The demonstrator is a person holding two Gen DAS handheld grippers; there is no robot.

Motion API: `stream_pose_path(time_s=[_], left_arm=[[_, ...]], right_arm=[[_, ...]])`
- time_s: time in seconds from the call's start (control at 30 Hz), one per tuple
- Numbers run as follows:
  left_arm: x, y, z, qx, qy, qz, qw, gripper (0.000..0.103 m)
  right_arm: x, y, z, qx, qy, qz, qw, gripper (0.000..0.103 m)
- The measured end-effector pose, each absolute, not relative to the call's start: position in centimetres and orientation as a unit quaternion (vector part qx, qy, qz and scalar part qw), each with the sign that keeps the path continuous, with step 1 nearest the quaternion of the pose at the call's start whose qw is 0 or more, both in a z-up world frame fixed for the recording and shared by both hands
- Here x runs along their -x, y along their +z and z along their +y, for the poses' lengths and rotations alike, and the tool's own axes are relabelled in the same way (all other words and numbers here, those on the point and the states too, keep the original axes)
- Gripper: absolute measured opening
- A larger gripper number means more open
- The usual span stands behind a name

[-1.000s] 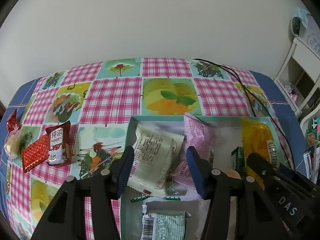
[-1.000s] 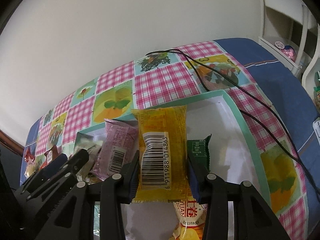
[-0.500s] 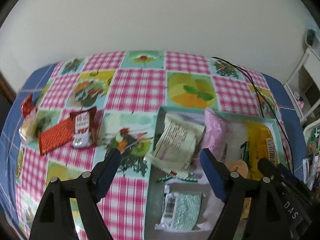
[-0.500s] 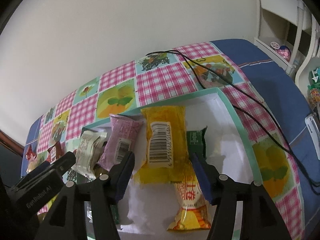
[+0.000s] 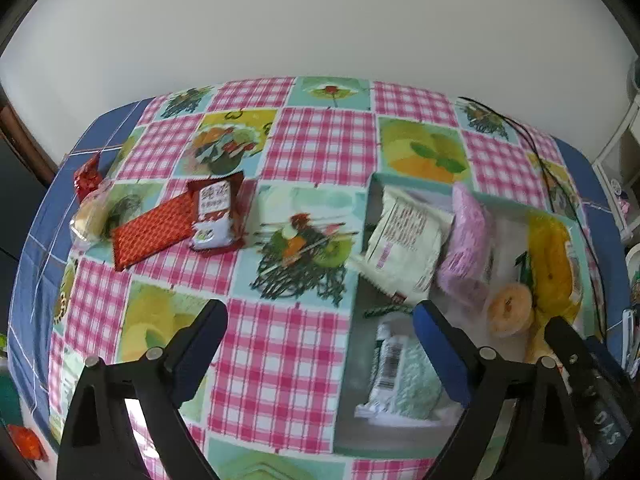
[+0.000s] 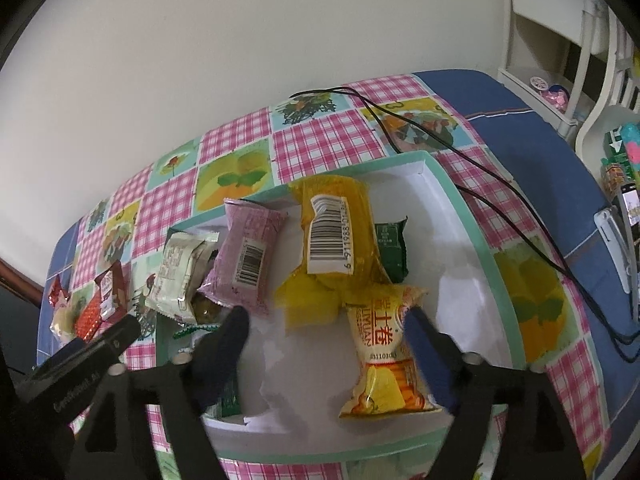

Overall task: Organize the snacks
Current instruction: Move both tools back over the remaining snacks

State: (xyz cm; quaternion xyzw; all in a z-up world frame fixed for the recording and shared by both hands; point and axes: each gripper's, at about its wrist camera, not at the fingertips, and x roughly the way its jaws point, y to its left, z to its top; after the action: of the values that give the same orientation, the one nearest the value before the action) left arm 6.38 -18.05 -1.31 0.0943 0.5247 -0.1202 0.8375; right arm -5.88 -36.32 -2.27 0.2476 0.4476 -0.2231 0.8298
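Note:
A teal-rimmed white box (image 6: 452, 196) (image 5: 374, 184) holds several snacks: a yellow barcode pack (image 6: 336, 232), a pink pack (image 6: 248, 256) (image 5: 466, 240), a cream pack (image 6: 180, 276) (image 5: 404, 244), a dark green pack (image 6: 390, 248) and a yellow-orange pack (image 6: 384, 348). My right gripper (image 6: 326, 322) is open and empty above the box's near half. My left gripper (image 5: 320, 316) is open and empty over the tablecloth at the box's left edge. Loose snacks lie left on the cloth: a dark red pack (image 5: 216, 212), a red patterned pack (image 5: 154, 232), a clear-wrapped bun (image 5: 88, 220) and a small red wrapper (image 5: 86, 176).
The table has a pink checked cloth with fruit squares (image 5: 320, 148) and stands against a white wall. A black cable (image 6: 480, 176) runs across the table's right side past the box. A white shelf (image 6: 548, 40) stands beyond the right edge.
My right gripper let go of the yellow barcode pack, which now lies in the box, and opened wide. My left gripper opened wider and pulled back left, away from the box.

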Motion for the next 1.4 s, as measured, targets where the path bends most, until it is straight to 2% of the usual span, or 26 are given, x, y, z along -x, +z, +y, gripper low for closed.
stream_pose_path(time_s=[0.13,0.37,0.43,0.53,0.93,1.4], left_arm=[[-5.9,-1.6,-17.3,-0.104,-0.112,0.527,0.836,0.095],[-5.6,-1.5,-15.9,-0.092,-0.101,0.53,0.837,0.095],[-5.4,-1.5,-15.6,-0.089,-0.101,0.531,0.836,0.097],[-5.1,-1.3,-15.1,-0.086,-0.1,0.531,0.837,0.101],[-5.5,-1.6,-12.8,-0.083,-0.09,0.537,0.834,0.101],[-8.7,-1.3,-7.0,-0.076,-0.043,0.532,0.842,0.101]], right_arm=[[6.2,-2.4,-35.8,-0.249,-0.221,0.451,0.828,0.097],[7.1,-2.6,-34.6,-0.241,-0.218,0.458,0.828,0.098],[7.3,-2.6,-34.3,-0.235,-0.217,0.458,0.829,0.103],[7.6,-2.5,-33.8,-0.228,-0.219,0.459,0.83,0.103],[7.4,-2.7,-32.4,-0.227,-0.218,0.469,0.825,0.103],[3.7,-2.6,-26.3,-0.186,-0.171,0.492,0.833,0.103]])
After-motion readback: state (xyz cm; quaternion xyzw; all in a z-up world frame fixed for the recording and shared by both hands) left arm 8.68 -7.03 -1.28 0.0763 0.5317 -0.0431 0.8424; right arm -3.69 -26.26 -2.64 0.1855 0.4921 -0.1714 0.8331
